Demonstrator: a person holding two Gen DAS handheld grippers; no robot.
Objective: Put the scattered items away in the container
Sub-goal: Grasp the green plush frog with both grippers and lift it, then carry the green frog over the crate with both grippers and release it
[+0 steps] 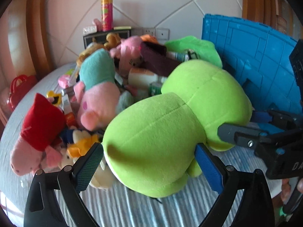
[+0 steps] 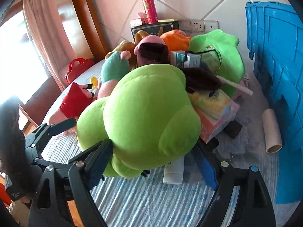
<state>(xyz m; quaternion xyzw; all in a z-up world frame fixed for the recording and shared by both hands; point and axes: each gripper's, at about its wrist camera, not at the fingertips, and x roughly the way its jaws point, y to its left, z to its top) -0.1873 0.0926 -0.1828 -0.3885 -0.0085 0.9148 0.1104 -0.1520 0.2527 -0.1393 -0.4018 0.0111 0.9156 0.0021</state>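
Note:
A big lime-green plush toy hangs just above the striped tablecloth, held from both sides. My left gripper has its blue pads pressed against the toy's near end. My right gripper clamps the toy's lower part, and its fingers also show at the right of the left wrist view. The blue plastic crate stands at the right. Behind the toy lies a heap of plush toys, among them a pink pig in teal and a pink pig in red.
A cardboard tube lies beside the crate, and a white tube lies under the held toy. A pink tissue box sits mid-table. A crisps can stands on a dark box at the wall. A red bag sits far left.

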